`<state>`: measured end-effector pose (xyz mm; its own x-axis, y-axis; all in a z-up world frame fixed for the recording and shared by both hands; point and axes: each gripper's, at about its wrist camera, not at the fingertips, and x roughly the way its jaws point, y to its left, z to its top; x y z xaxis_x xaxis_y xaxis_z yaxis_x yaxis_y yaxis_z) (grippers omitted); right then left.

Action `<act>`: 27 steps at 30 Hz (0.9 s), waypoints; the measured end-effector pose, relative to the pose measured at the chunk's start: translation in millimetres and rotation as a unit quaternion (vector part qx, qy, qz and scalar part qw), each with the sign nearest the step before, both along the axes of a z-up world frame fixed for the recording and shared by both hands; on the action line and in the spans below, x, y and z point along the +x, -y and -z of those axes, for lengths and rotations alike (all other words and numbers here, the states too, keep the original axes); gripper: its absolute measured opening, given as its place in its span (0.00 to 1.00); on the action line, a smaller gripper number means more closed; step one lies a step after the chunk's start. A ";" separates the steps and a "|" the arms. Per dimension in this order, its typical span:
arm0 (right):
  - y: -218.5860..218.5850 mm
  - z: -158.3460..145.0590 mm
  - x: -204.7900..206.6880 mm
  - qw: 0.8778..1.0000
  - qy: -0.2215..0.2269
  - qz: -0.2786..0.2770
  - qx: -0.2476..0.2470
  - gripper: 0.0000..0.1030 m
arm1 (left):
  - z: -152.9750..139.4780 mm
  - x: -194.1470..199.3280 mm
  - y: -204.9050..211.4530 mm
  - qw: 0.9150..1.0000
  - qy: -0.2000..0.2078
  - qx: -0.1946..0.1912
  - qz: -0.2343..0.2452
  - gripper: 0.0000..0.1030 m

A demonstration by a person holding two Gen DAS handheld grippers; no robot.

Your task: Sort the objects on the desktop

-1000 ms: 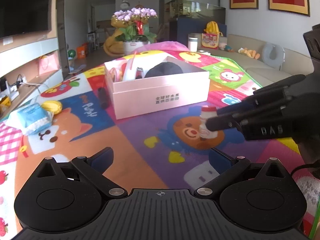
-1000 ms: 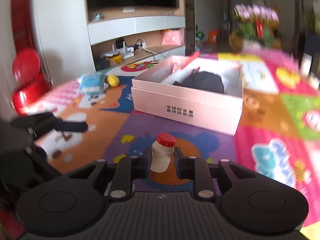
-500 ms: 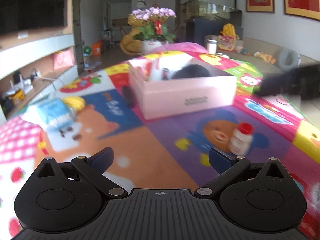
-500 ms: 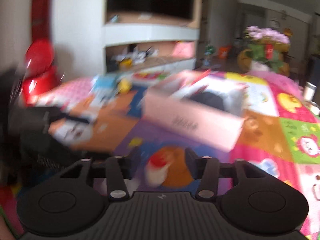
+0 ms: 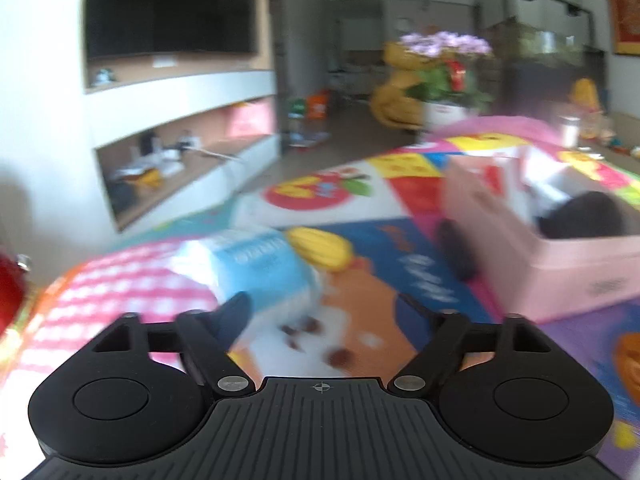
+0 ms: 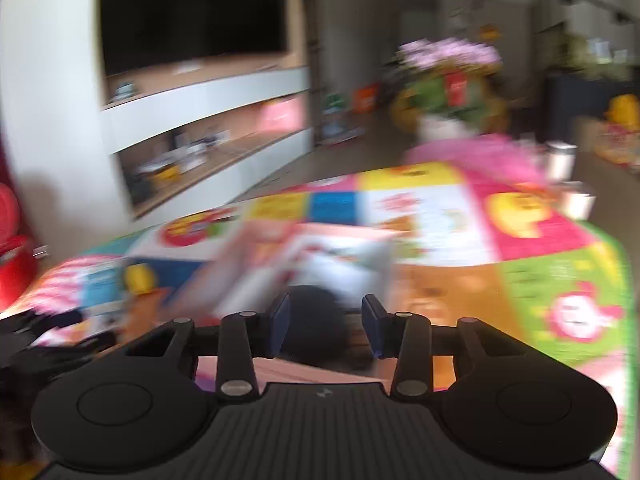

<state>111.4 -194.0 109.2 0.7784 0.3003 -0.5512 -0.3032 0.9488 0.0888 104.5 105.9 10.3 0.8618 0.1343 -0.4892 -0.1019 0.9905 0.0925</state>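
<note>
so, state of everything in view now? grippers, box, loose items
left gripper: open, jaws just closing slightly, nothing between them
right gripper: open, jaws just closing, nothing between them
pink box: open-topped, black item inside
tissue pack: loose outside the box, ungripped
yellow item: loose beside the tissue pack
</note>
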 end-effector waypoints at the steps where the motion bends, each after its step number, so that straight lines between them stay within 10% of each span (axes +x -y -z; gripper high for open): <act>1: -13.7 -3.5 6.2 1.000 -0.013 -0.022 0.012 0.38 | 1.1 7.3 -1.6 1.000 0.000 0.020 -0.012 0.94; 7: -124.7 -18.5 35.2 0.989 -0.072 -0.128 0.021 0.38 | -1.2 16.8 -36.9 0.997 -0.009 0.039 -0.062 0.90; 11: -199.0 -5.0 67.0 0.982 -0.109 -0.151 -0.029 0.40 | -6.2 -20.2 -66.7 0.998 -0.002 -0.031 -0.057 0.92; 18: -266.2 58.0 137.3 0.980 -0.186 -0.062 -0.036 0.46 | -17.0 -80.4 -69.8 0.995 0.025 -0.094 -0.018 0.97; 22: -270.1 75.5 150.0 0.985 -0.168 -0.032 -0.032 0.67 | -16.0 -88.2 -64.0 0.995 0.026 -0.096 -0.007 0.98; 25: -272.9 80.4 150.8 0.981 -0.183 -0.057 -0.031 0.66 | -12.2 -85.5 -61.5 0.995 0.016 -0.102 -0.010 0.98; 27: -274.1 81.6 149.0 0.980 -0.185 -0.058 -0.036 0.43 | -10.6 -82.4 -58.7 0.995 0.012 -0.103 -0.009 0.98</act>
